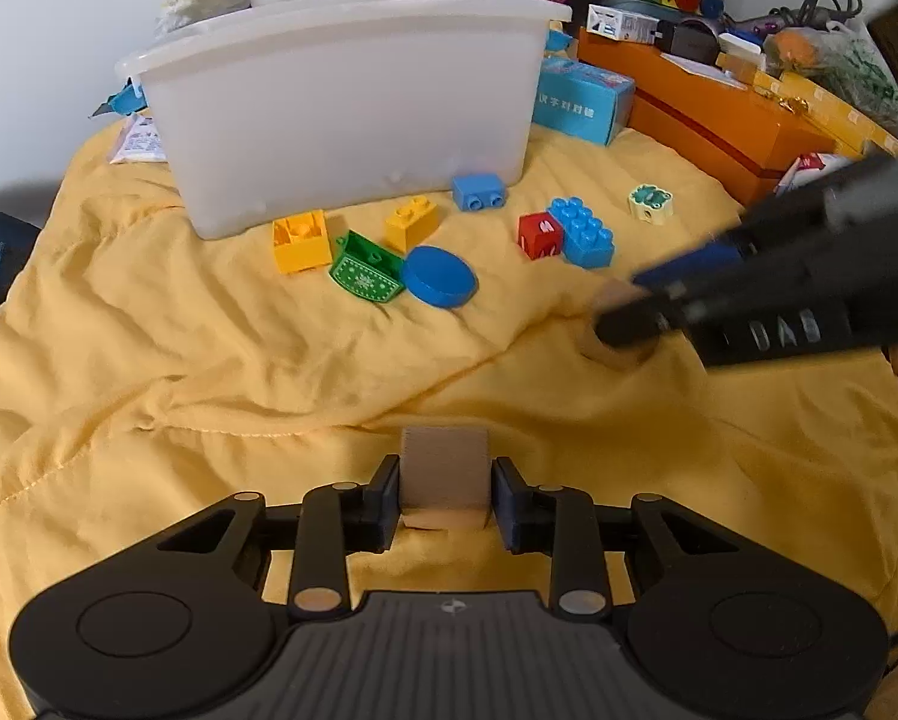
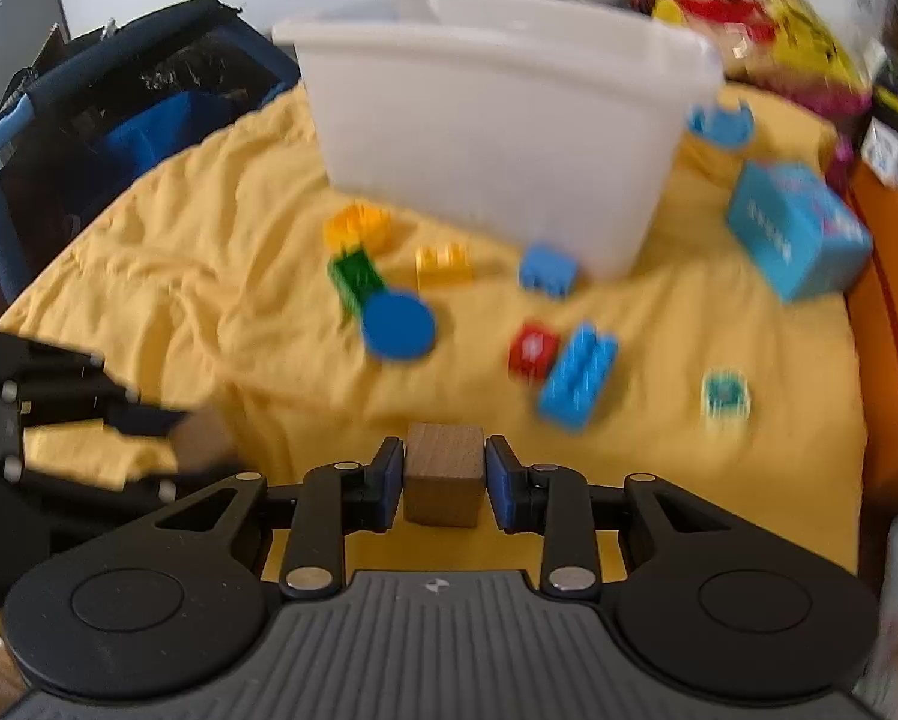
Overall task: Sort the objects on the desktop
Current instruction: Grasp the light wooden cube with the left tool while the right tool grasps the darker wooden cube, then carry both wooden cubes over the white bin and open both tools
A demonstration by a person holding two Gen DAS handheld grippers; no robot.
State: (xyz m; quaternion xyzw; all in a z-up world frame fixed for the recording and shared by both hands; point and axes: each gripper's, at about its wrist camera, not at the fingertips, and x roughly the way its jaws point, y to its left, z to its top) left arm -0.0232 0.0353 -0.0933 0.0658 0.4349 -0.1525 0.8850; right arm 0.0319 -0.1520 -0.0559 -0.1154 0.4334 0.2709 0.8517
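On the yellow cloth (image 1: 179,360), loose toys lie scattered before the white bin (image 1: 341,102), presumably the sorting destination. Left to right: yellow brick (image 1: 300,240), green piece (image 1: 366,267), blue disc (image 1: 438,276), red block (image 1: 539,234), blue brick (image 1: 584,231), small pale block with green print (image 1: 650,202).

Left gripper (image 1: 446,495): jaws narrowed, pads flanking a pale wooden block (image 1: 445,468). Contact looks made on the left pad; a thin gap seems to remain at the right. Judged gripped, not certain.

Right gripper (image 2: 444,480): jaws close against a darker wooden cube (image 2: 444,474), pads touching both sides. View is blurred.

Both blocks sit between fingertips, near the cloth, well short of the bin. Likely both wooden pieces are taken together as one category.
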